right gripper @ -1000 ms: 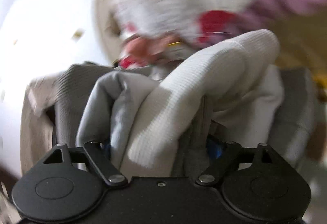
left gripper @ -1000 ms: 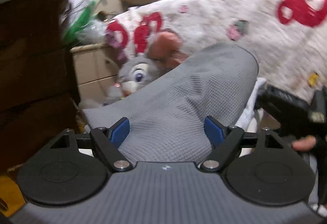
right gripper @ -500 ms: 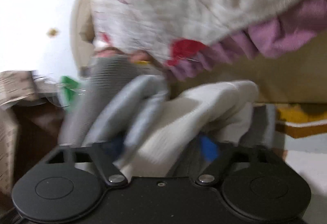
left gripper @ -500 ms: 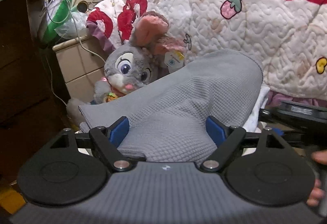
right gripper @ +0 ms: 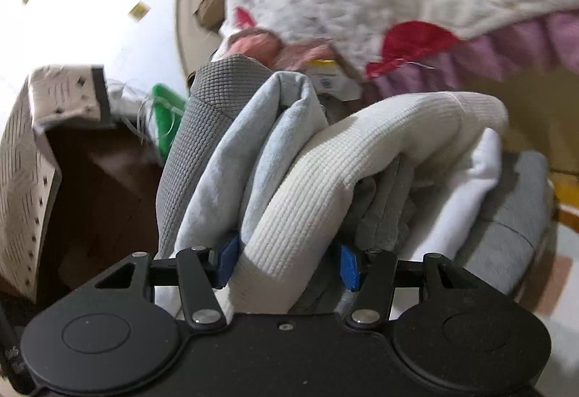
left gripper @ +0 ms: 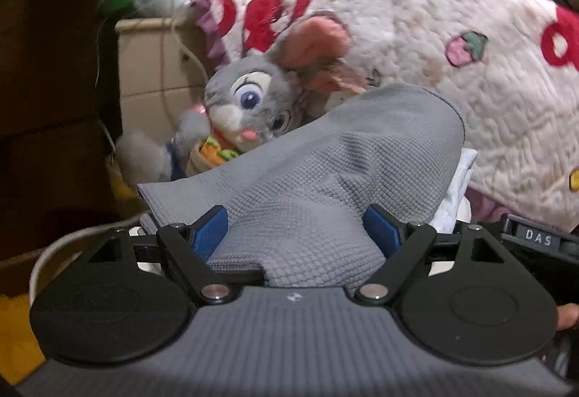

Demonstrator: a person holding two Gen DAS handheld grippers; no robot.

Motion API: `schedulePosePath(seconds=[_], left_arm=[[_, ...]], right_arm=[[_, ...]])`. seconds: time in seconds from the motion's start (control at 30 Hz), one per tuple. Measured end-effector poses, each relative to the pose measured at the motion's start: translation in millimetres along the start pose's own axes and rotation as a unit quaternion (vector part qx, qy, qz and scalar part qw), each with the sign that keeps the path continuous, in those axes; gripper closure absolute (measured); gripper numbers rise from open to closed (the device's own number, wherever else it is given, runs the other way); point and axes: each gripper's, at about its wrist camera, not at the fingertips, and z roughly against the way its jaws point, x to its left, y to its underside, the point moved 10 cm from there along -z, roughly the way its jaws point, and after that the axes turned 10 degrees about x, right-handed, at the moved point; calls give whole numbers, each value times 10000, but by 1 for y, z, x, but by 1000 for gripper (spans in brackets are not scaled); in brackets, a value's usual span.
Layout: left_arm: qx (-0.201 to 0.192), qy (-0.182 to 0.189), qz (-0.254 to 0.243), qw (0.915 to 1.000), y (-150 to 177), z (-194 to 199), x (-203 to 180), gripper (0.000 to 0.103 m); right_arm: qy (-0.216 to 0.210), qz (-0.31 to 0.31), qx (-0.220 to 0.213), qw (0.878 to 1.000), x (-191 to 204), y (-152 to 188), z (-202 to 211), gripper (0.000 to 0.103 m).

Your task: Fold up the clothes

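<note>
A stack of folded clothes is carried between both grippers. In the left wrist view the grey waffle garment (left gripper: 325,180) lies on top, and my left gripper (left gripper: 296,227) is shut wide on the stack, blue pads against the fabric on both sides. In the right wrist view the stack shows edge-on: grey waffle garment (right gripper: 202,114), light blue garment (right gripper: 260,143), white ribbed garment (right gripper: 362,158), then white and grey layers (right gripper: 470,187). My right gripper (right gripper: 288,263) is shut on the white ribbed fold and the layers beside it.
A grey plush rabbit (left gripper: 249,100) sits straight ahead against a white quilt with red prints (left gripper: 434,53). A beige cabinet (left gripper: 152,71) and dark wooden furniture (left gripper: 47,107) stand on the left. A patterned cardboard box (right gripper: 21,161) is at the left.
The right jaws have narrowed onto the clothes stack, and the right view has rolled. The left view has moved closer to the plush rabbit. The stack stays held.
</note>
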Motion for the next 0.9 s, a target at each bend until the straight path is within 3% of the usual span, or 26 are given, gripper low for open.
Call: schedulePosePath(seconds=[0.13,0.27,0.4,0.5,0.67,0.73,0.83,0.9], left_arm=[[-99,-180,-16,9998,-4,-4,-10,18],[-99,-152,-154,9997,-5,10,-24,11],[-107,-258,-139,9995,-6,23,-29,10],[-247,-612,-351,9972,-6,34,-36,11],[-485,-987,-330,9934,-5,77,-48,8],[-381,-1236,-319,9911,3,96,-52,0],[-132,-1789,-470,9827,25,120,-59,0],[-11,-1878,-524,9808,44,134,-66,0]], right_arm=[[98,67,-274,9996,-3,1,-6,42],[417,-23,-594,9974,-1,-3,21,32],[584,440,-489,9961,7,1,46,32],[356,378,-363,9980,3,7,57,32],[325,334,-368,9982,4,17,75,32],[321,465,-322,9979,12,24,85,32],[554,916,-165,9941,30,38,106,32],[491,1353,-154,9895,50,52,128,29]])
